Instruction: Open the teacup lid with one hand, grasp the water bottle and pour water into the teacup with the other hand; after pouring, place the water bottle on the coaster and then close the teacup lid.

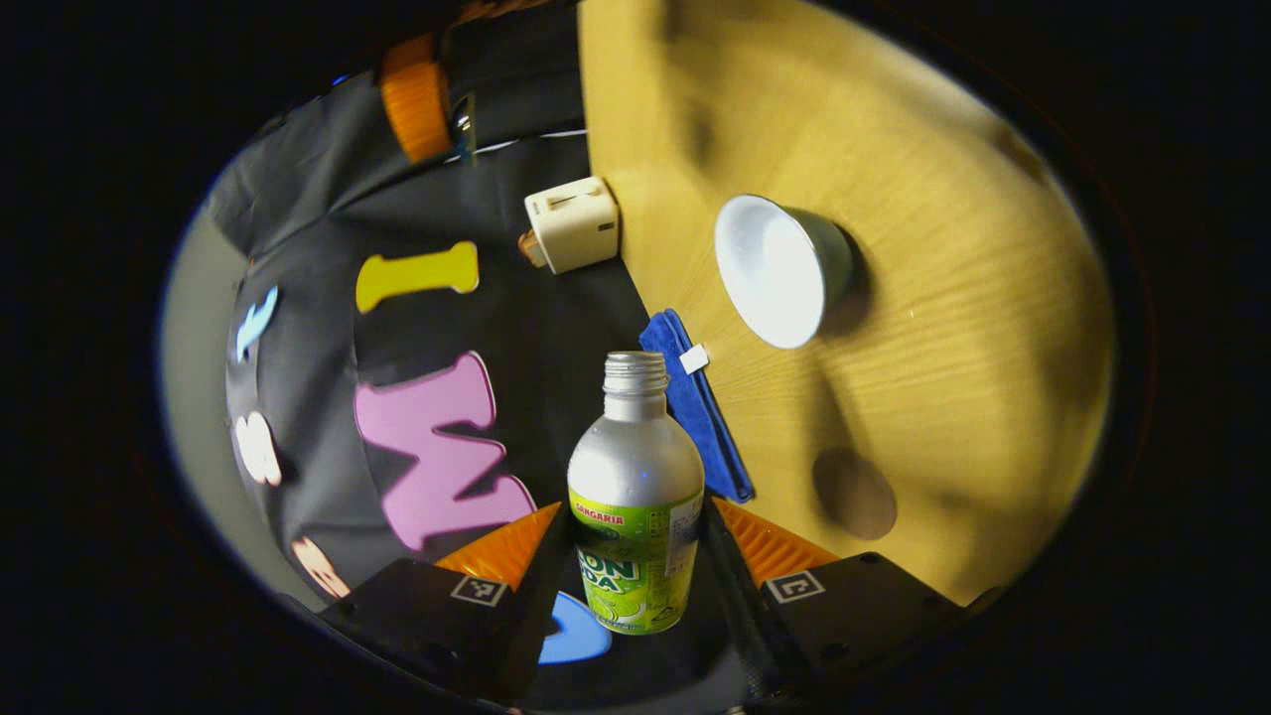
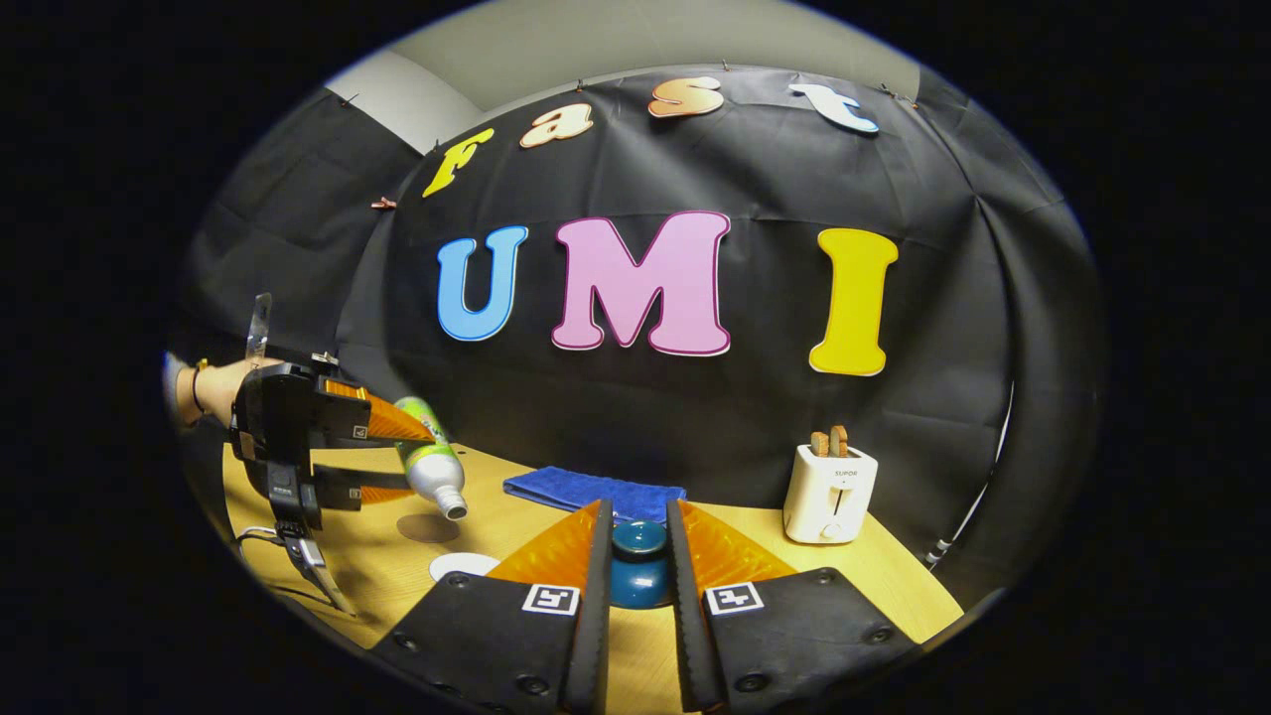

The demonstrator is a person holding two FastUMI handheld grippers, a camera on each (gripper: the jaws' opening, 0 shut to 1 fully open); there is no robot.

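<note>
Left gripper view: left gripper (image 1: 635, 556) clamped on the water bottle (image 1: 635, 497), uncapped, tilted toward the open teacup (image 1: 779, 268) on the table (image 1: 943, 397); right gripper view: right gripper (image 2: 640, 556) closed on the teacup lid (image 2: 638, 566), with the left gripper (image 2: 382, 457) holding the bottle mouth-down beyond; blue cloth (image 2: 596, 492) and toaster (image 2: 829, 492) behind.

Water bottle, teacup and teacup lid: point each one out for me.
water bottle (image 1: 635, 497): left gripper view, on its silver shoulder above the label.
teacup (image 1: 779, 270): left gripper view, on its white inside.
teacup lid (image 2: 638, 538): right gripper view, on its knob.
</note>
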